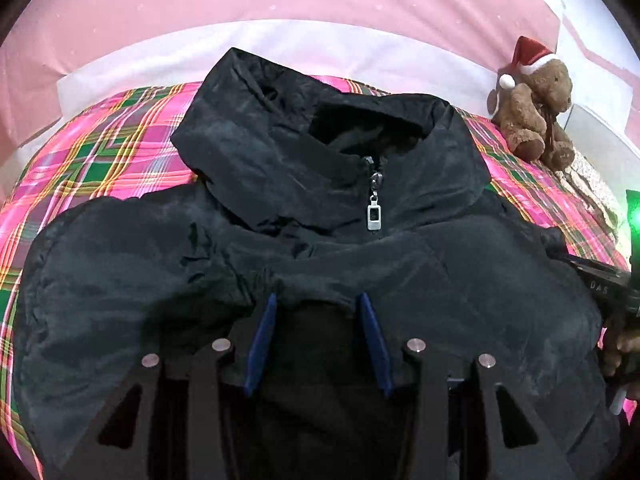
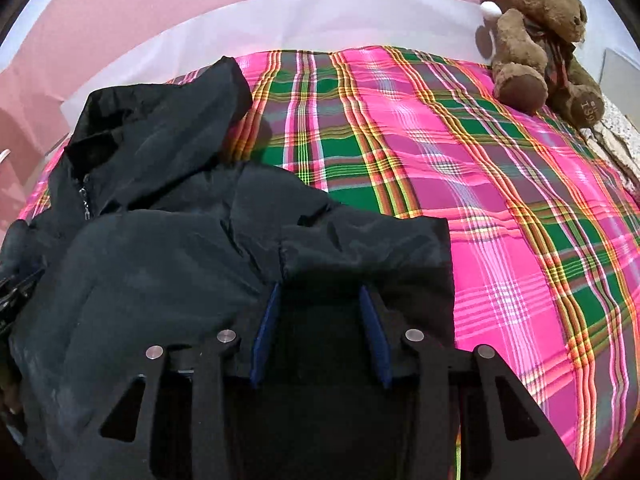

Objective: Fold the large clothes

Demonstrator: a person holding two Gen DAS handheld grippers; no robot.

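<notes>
- The left tongs (image 1: 318,300) had black arms, blue pads and round silver screws.
- The right tongs (image 2: 320,292) looked the same.

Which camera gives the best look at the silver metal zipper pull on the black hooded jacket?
The left wrist view: the silver metal zipper pull hangs near frame centre at the black hooded jacket's collar, facing the camera. The right wrist view catches it only small and edge-on at far left.

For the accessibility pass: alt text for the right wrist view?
A black hooded jacket lies on a pink and green plaid bedcover, with the right gripper at a bunched fold of its fabric. A brown teddy bear in a Santa hat sits at the far right corner.
</notes>
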